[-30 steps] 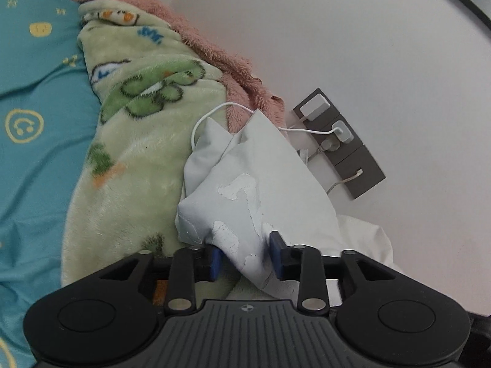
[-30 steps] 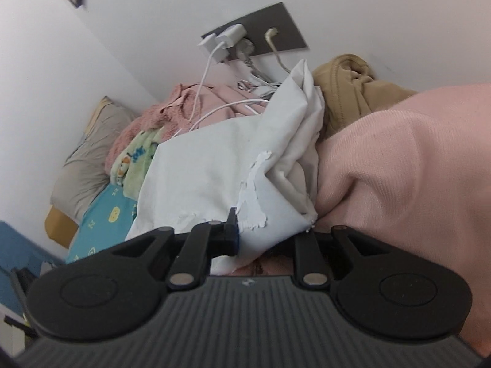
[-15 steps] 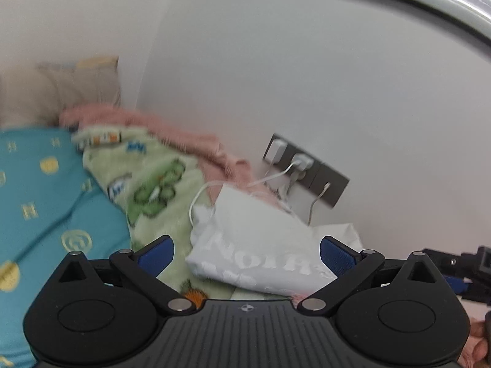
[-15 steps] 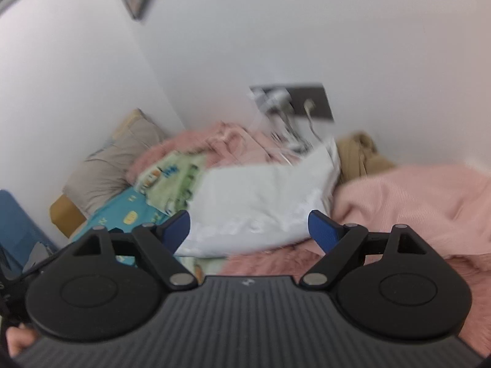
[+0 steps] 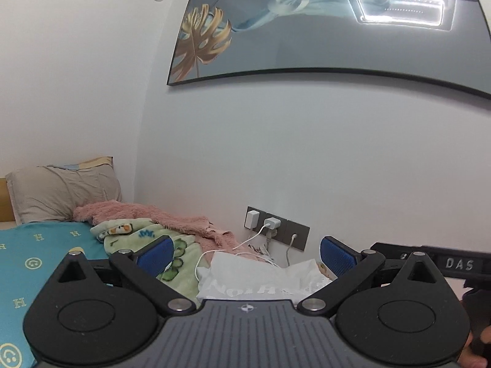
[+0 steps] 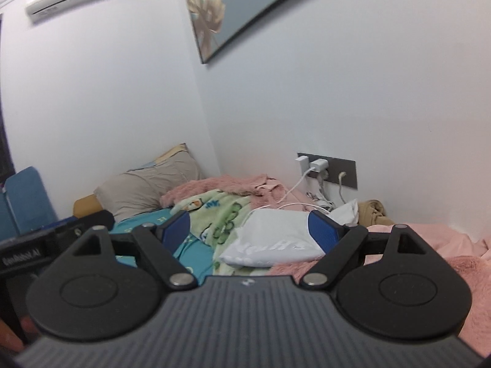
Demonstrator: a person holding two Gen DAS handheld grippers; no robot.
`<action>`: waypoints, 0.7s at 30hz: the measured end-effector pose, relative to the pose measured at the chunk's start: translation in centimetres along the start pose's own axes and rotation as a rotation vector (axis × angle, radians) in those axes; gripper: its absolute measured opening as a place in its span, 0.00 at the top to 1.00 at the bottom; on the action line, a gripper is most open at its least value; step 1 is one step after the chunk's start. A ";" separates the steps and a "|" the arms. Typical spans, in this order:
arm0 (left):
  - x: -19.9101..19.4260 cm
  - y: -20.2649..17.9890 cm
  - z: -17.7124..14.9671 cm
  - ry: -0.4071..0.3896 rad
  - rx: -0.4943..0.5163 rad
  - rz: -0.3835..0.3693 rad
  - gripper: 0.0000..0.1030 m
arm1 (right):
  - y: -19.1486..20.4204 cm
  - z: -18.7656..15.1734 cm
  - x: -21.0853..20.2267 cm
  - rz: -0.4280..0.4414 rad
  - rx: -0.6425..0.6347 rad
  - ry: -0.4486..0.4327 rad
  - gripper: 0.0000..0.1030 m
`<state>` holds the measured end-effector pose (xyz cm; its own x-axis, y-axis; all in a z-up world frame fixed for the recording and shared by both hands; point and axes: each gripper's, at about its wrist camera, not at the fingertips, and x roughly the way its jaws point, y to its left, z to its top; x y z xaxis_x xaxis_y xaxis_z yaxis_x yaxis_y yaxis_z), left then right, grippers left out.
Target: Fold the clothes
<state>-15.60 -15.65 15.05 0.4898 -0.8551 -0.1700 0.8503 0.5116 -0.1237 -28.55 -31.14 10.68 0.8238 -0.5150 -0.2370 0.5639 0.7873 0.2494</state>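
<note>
A folded white cotton T-shirt with pale lettering (image 5: 260,279) lies on the bed against the wall, beside a green cartoon-print fleece blanket (image 6: 221,214); the left gripper (image 5: 245,254) and right gripper (image 6: 248,230) hang wide, empty; pink garments (image 6: 429,245) apparently remain unfolded.

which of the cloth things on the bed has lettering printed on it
The folded white garment, lying beside the green cartoon-print blanket. The fuzzy pink blanket and tan garment show no lettering.

- The left gripper (image 5: 245,253) and right gripper (image 6: 250,225), earlier clamped on the white garment (image 5: 260,279), now gape wide, empty.
- The garment lies folded beyond both, released.
</note>
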 end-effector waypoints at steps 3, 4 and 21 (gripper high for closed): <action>-2.1 0.2 -0.4 -0.028 -0.003 0.019 0.00 | 1.0 -1.1 -0.9 0.006 -0.039 -0.014 0.17; -2.6 0.4 -0.5 -0.032 -0.010 0.021 0.00 | 1.4 -1.5 -1.1 0.008 -0.053 -0.020 0.17; -3.0 1.8 -3.9 -0.008 0.036 0.113 0.00 | 3.4 -6.3 -0.9 0.001 -0.133 -0.061 0.17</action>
<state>-16.29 -11.84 11.50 0.5842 -0.7930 -0.1729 0.7960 0.6014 -0.0686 -27.72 -25.88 5.83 0.8286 -0.5308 -0.1779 0.5538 0.8237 0.1218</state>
